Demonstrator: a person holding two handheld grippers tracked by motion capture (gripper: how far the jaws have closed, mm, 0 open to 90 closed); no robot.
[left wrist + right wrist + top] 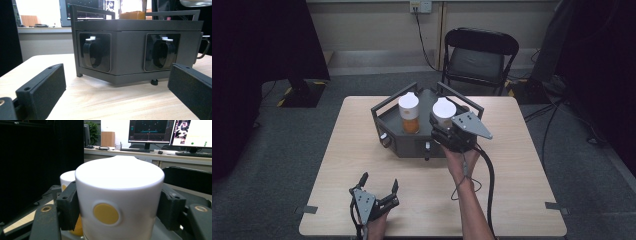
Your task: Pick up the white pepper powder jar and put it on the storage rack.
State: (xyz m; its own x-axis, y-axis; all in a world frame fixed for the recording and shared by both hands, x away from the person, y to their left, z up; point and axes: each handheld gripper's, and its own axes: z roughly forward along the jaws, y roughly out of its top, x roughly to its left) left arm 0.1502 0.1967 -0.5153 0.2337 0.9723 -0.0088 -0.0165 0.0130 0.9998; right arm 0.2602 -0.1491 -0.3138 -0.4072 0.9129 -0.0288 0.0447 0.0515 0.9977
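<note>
White-capped jar (119, 202) on the dark tray (388, 120) is what we are clamping with our right gripper (447, 131), jaws pressed against both sides, lift not yet begun, while our left gripper (379, 192) is idling wide open over the desk (512, 165).

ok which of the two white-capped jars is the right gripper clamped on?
The right-hand jar on the dark tray: the right gripper has its jaws on both sides of its white cap. The other jar stands free beside it.

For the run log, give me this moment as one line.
right claw: shut on right white-capped jar | left claw: open, idle on table | jars on dark tray
</note>
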